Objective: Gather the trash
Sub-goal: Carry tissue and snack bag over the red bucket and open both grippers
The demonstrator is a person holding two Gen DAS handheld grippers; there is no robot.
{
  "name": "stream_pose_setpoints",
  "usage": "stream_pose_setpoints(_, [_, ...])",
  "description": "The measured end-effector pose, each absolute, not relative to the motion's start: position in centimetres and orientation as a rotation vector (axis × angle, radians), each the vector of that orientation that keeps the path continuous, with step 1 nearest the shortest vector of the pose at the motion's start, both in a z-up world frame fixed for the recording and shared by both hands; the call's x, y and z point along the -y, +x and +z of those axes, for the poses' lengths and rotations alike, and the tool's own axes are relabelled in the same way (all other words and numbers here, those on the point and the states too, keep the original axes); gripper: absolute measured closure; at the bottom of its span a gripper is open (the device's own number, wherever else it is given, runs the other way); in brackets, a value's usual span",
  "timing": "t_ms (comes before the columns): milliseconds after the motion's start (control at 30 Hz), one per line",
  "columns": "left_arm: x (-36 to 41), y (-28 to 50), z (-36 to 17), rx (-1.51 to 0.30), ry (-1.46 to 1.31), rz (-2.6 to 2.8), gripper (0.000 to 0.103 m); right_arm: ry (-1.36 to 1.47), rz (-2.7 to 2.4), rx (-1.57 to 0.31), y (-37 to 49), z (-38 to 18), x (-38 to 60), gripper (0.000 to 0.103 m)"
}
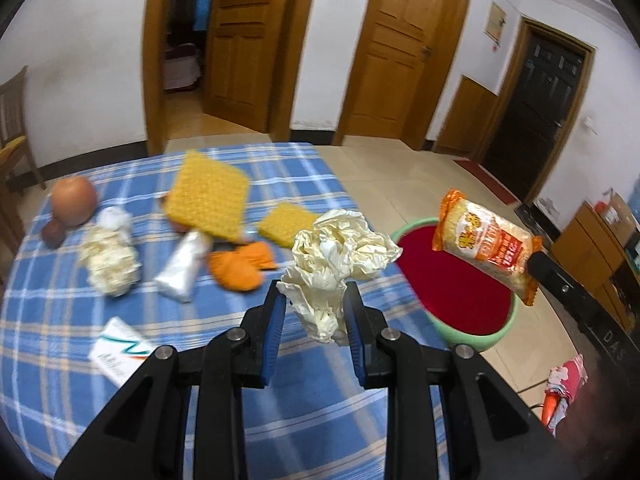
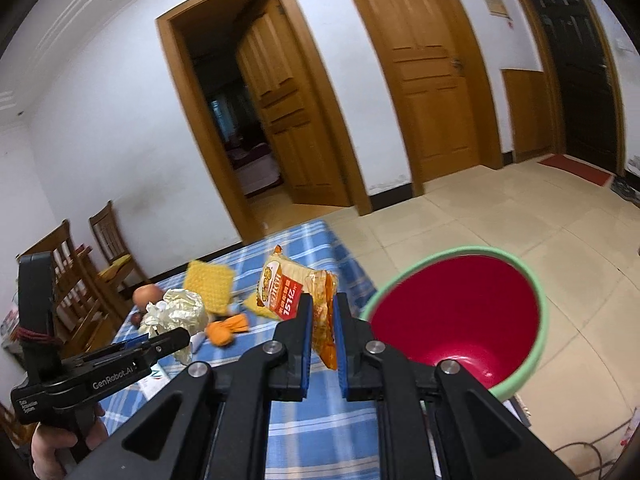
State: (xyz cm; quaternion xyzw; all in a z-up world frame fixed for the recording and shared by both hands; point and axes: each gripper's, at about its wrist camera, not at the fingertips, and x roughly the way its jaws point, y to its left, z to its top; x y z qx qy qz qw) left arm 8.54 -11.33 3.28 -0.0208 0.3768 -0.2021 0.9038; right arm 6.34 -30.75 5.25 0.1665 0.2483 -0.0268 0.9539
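Your left gripper [image 1: 316,304] clamps crumpled paper [image 1: 340,256]; right gripper [image 2: 322,316] clamps snack packet [image 2: 296,288], bin [image 2: 460,316] at right of frame.

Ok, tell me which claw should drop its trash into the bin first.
Right. The right claw holds its snack wrapper beside the red bin; the left claw, gripping crumpled paper, is over the table.

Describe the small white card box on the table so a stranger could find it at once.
Start at the blue checked tablecloth and go to its near edge, left of the left hand-held gripper. The flat white box lies there alone, apart from the other litter. Only it bears a teal and orange zigzag.
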Motion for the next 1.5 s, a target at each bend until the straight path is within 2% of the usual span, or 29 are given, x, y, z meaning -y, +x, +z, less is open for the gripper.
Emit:
stream_pose_setpoints(533, [23.5,10.5,0.3,-0.859,0.089,-0.592,0.074,0.431,-0.263,-0.581,5.9,1.1,39.4,0.091])
stream_pose_setpoints(967, [29.2,11.8,-3.2,-0.933,0.152,-0.648,0.074,0.484,-0.338,-0.643,5.6,-2.4,43.1,0.091])
stream_pose_setpoints(1067, [29.4,12.4,-3.6,-0.940,0.155,-0.642,0.064,0.492,-0.337,-0.641,5.6,-2.5,43.4,0.090])
stream_pose_setpoints(1133, [29.3,12.4,-3.6,-0.938,0.150,-0.635,0.054,0.504,-0.336,-0.636,5.7,-2.5,43.4,0.090])
stream_pose_setpoints(1233, [29.1,12.3,-3.4,-0.932,0.142,-0.625,0.046,0.508,-0.336,-0.635,5.7,-2.5,43.4,0.089])
stream_pose_setpoints(1400, [28.5,12.2,-2.8,-0.922,0.127,-0.619,0.045,0.505,-0.331,-0.630,5.6,-2.3,43.3,0.086])
stream_pose_setpoints(1500, [27.9,12.0,-2.4,-0.917,0.117,-0.612,0.045,0.498,-0.336,-0.622,5.4,-1.9,43.0,0.079])
